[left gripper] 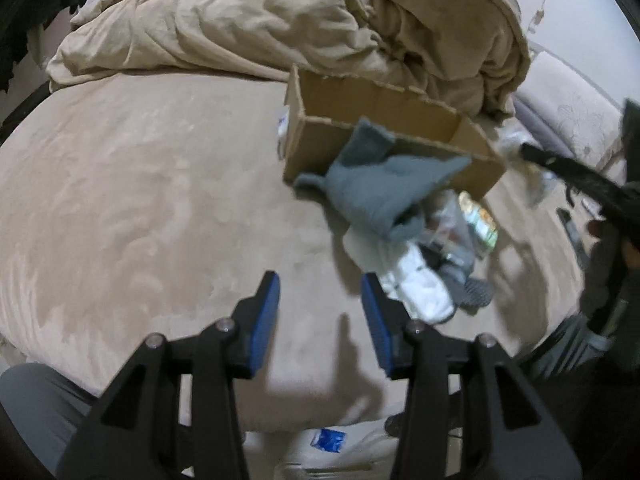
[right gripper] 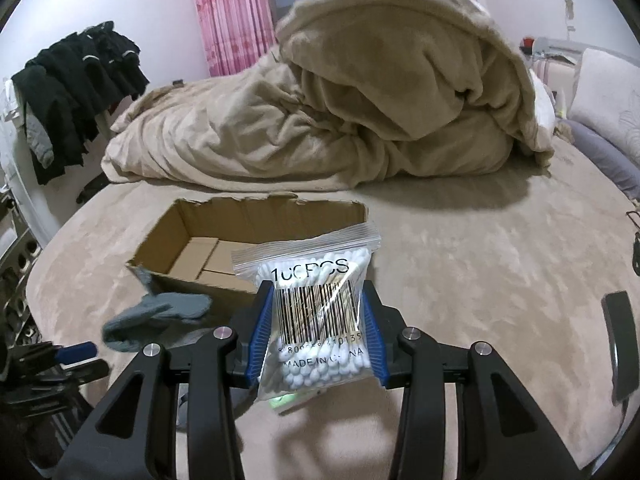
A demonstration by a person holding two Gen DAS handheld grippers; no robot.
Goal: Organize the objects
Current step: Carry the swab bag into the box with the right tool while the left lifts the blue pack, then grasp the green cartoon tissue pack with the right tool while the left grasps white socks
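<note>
From the left wrist camera, the left tongs (left gripper: 320,312) are spread wide with nothing between the blue pads (left gripper: 264,316), hovering over the tan bed (left gripper: 140,200). Ahead and slightly right of them stands an open cardboard box (left gripper: 332,108), and a grey sock (left gripper: 384,184) hangs over its near wall, its lower end blurred and draped onto a small heap of items (left gripper: 436,256) lying on the bed just beyond the right pad: white socks, a clear packet and something with a green and yellow label, too smeared to name. A rumpled beige duvet (left gripper: 240,28) is piled behind the box. At the far right edge a dark, blurred shape that appears to be the other tool reaches in; its state cannot be judged here. From the right wrist camera, the right tongs (right gripper: 318,328) are closed partway on a clear zip bag of cotton swabs (right gripper: 316,320), pinching it by both sides so it stands upright between the pads, barcode and "100PCS" print facing the lens. The bag is held above the bed, just in front of the box's (right gripper: 248,228) near right corner, not inside it. This view shows the box interior, where only the bottom flaps show, which the left view hides, and the grey sock (right gripper: 160,314) at the box's near left. Dark clothes (right gripper: 76,92) hang at the left, pink curtains (right gripper: 228,12) behind.
</note>
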